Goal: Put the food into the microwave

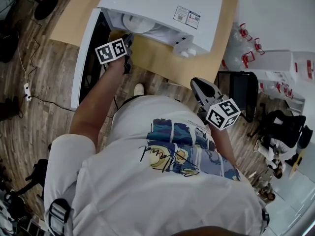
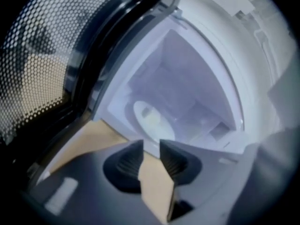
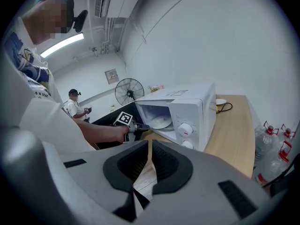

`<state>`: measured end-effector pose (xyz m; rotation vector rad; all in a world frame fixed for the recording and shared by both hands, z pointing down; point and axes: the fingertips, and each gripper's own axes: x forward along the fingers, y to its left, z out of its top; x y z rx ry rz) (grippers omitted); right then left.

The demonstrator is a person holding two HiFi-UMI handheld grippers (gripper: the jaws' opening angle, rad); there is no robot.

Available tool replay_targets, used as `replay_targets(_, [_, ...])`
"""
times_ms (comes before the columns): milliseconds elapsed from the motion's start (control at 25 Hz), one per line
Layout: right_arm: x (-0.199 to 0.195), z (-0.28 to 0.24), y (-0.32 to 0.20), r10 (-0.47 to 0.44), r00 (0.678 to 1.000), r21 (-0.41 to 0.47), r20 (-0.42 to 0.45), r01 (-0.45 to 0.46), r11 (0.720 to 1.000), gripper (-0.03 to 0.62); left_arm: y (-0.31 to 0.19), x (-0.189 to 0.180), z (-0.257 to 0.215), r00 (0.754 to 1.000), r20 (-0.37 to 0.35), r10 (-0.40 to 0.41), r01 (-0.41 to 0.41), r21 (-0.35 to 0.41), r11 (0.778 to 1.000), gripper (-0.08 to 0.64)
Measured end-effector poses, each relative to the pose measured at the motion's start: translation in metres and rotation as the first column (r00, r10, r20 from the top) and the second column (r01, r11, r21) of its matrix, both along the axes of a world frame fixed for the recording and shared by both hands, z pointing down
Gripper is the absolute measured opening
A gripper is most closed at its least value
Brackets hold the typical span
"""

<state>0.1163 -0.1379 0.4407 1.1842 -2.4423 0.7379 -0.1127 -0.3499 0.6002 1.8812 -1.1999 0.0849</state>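
1. Inside the open microwave (image 1: pixel 162 4) on the counter (image 1: pixel 157 58), a white plate (image 2: pixel 151 120) lies on the cavity floor.
2. That plate sits just beyond the left tool (image 2: pixel 151 150), whose jaws stand slightly apart and empty. The right tool (image 3: pixel 150 146), jaws almost touching, holds nothing, well apart from the microwave.
3. Blur hides whatever is on the plate.
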Motion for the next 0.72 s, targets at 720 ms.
replay_targets(720, [-0.018,-0.003,-0.004,-0.049,0.999,0.020,-0.003,0.049,0.999,0.025,0.037,0.010,-0.020,0.974,0.099,0.203,-0.209,0.057,0.976,0.109])
